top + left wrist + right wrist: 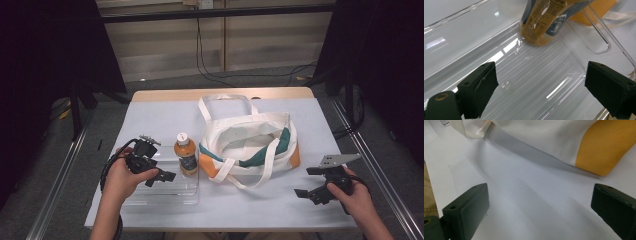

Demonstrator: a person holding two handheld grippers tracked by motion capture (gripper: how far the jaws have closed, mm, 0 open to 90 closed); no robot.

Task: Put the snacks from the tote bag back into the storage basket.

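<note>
My left gripper (539, 87) hangs with jaws wide apart over the clear tray (499, 62), where the bottle (185, 156) stands at the far end. A careless close could topple it. My right gripper (314, 187), also spread, waits beside the tote bag (250, 142).

bottle (544, 22) top cut off, tote bag (574, 142) cropped

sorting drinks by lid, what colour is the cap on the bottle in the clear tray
White; the bottle itself looks orange with a dark label. The high view shows the cap best.
</note>
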